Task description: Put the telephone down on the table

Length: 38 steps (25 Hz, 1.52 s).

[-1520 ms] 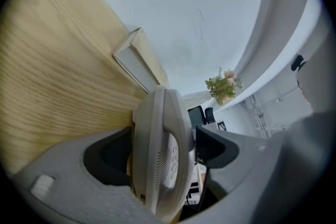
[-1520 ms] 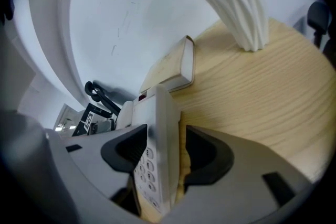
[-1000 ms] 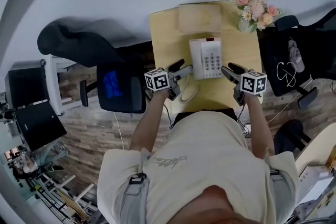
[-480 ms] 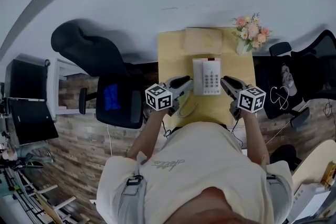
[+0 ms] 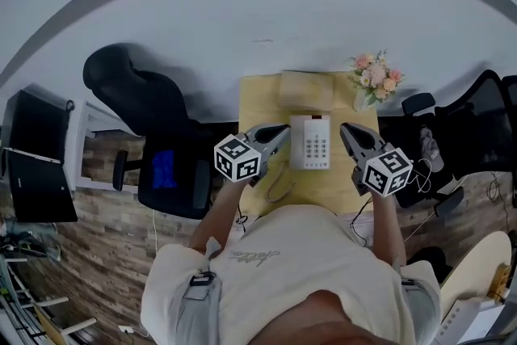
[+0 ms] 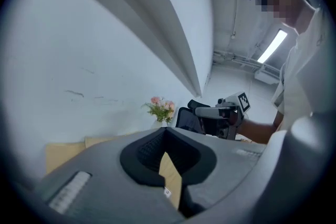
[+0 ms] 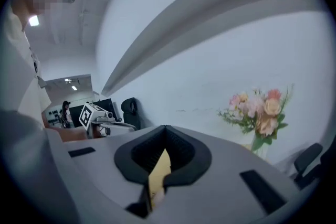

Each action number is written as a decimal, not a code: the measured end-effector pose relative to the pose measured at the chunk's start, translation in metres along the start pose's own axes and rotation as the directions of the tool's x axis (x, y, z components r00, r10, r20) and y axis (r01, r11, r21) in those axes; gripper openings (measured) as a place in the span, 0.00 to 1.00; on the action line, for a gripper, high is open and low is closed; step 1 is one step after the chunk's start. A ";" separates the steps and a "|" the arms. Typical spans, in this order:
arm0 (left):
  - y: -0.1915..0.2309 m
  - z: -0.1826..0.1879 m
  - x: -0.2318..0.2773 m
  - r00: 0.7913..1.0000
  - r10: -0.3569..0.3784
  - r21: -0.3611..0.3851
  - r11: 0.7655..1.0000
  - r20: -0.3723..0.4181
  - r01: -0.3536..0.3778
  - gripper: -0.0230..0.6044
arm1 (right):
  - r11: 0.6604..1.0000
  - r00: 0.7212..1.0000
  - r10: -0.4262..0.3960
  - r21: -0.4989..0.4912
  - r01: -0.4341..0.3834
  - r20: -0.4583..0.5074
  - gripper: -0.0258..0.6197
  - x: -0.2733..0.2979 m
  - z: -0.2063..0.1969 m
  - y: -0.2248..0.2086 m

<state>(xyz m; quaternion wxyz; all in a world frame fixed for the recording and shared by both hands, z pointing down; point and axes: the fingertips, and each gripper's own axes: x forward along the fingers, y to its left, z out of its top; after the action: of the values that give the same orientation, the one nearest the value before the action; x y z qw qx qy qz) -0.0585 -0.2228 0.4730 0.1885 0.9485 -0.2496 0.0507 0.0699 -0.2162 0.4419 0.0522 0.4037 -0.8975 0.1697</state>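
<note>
The white telephone [image 5: 311, 143] lies flat on the light wooden table [image 5: 258, 105], its handset on the cradle and its cord [image 5: 279, 186] trailing toward the table's near edge. My left gripper [image 5: 281, 131] hovers left of the phone, and my right gripper [image 5: 347, 132] hovers to its right. Neither touches it. In the left gripper view the jaws [image 6: 167, 131] are shut with nothing between them. The right gripper view shows the same for its jaws [image 7: 165, 131]. Both point roughly level toward the white wall, so neither gripper view shows the phone.
A tan box [image 5: 305, 89] sits at the table's far edge, and a vase of pink flowers [image 5: 371, 77] stands at the far right corner. Black office chairs [image 5: 129, 85] [image 5: 477, 109] flank the table, and another chair [image 5: 166, 174] stands near left.
Both grippers have risen from beside the phone, rolled, and closed their jaws from wide open to shut. The phone stays on the table.
</note>
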 end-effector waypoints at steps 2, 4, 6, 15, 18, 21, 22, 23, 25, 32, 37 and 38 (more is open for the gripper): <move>-0.003 0.021 0.000 1.000 0.015 0.049 0.999 0.022 -0.016 0.06 | 0.997 0.999 -0.022 -0.068 0.023 0.026 0.04 -0.005 0.020 0.002; -0.006 0.044 -0.001 0.998 0.037 0.108 0.993 0.047 -0.042 0.06 | 0.992 0.998 -0.027 -0.119 0.034 0.057 0.04 -0.009 0.038 0.007; -0.009 0.066 -0.004 0.995 0.052 0.157 0.985 0.083 -0.065 0.06 | 0.987 0.996 -0.023 -0.155 0.036 0.084 0.04 -0.012 0.053 0.014; -0.022 0.147 -0.021 0.967 0.082 0.279 0.948 0.240 -0.150 0.06 | 0.960 0.982 -0.055 -0.259 0.101 0.179 0.04 -0.018 0.107 0.027; -0.025 0.162 -0.027 0.957 0.084 0.290 0.942 0.277 -0.166 0.06 | 0.950 0.976 -0.070 -0.285 0.128 0.205 0.04 -0.020 0.121 0.028; -0.027 0.169 -0.030 0.953 0.089 0.305 0.935 0.291 -0.180 0.06 | 0.943 0.968 -0.083 -0.295 0.153 0.237 0.04 -0.024 0.133 0.026; -0.027 0.169 -0.031 0.951 0.096 0.310 0.931 0.295 -0.190 0.06 | 0.942 0.964 -0.088 -0.294 0.162 0.251 0.04 -0.026 0.137 0.026; -0.027 0.169 -0.033 0.949 0.106 0.317 0.926 0.298 -0.203 0.06 | 0.941 0.960 -0.092 -0.294 0.171 0.265 0.04 -0.028 0.140 0.026; -0.026 0.167 -0.036 0.945 0.134 0.335 0.912 0.299 -0.236 0.06 | 0.938 0.952 -0.102 -0.292 0.189 0.288 0.04 -0.030 0.145 0.027; -0.016 0.155 -0.047 0.930 0.196 0.289 0.913 0.312 -0.289 0.06 | 0.931 0.962 -0.095 -0.319 0.178 0.258 0.04 -0.019 0.134 0.034; -0.008 0.143 -0.049 0.932 0.217 0.261 0.919 0.290 -0.295 0.06 | 0.941 0.971 -0.083 -0.304 0.150 0.223 0.04 -0.010 0.123 0.034; -0.008 0.140 -0.048 0.934 0.218 0.260 0.920 0.282 -0.293 0.06 | 0.943 0.973 -0.080 -0.299 0.144 0.217 0.04 -0.009 0.121 0.034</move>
<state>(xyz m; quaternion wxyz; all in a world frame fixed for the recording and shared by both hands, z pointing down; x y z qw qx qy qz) -0.0967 -0.2481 0.3322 0.0024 0.9237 -0.3830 -0.0068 0.0552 -0.2308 0.3180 0.0337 0.4560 -0.8891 -0.0197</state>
